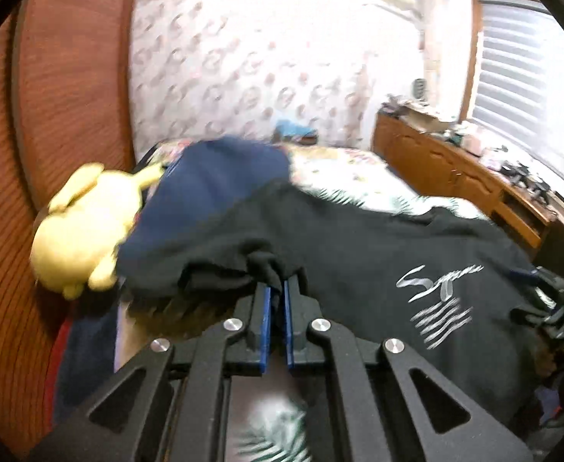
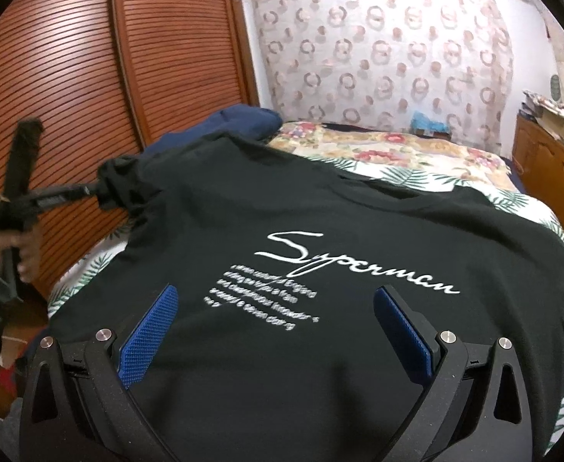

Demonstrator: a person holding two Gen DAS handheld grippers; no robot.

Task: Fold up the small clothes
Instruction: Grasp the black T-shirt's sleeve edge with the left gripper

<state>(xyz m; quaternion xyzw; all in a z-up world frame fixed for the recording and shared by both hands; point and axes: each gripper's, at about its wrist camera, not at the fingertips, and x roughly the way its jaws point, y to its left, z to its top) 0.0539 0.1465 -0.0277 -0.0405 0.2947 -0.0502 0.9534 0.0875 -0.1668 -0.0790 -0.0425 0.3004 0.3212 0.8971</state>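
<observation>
Black T-shirt (image 2: 282, 200) spread print-up on the bed (image 2: 416, 154), neckline toward the far wall, hem toward the cameras. White script reads "Superman"; the smaller lines beneath are illegible. Left gripper (image 1: 277, 288), jaws closed, pinches a bunched sleeve edge. Right gripper (image 2: 274, 331), jaws wide apart, hovers over the hem, gripping nothing.

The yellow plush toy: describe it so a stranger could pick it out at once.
Start at the bed by the slatted wooden doors. At the bed's door-side edge, against a navy garment, lies the yellow plush toy. It is the only yellow, stuffed thing among dark clothes.
</observation>
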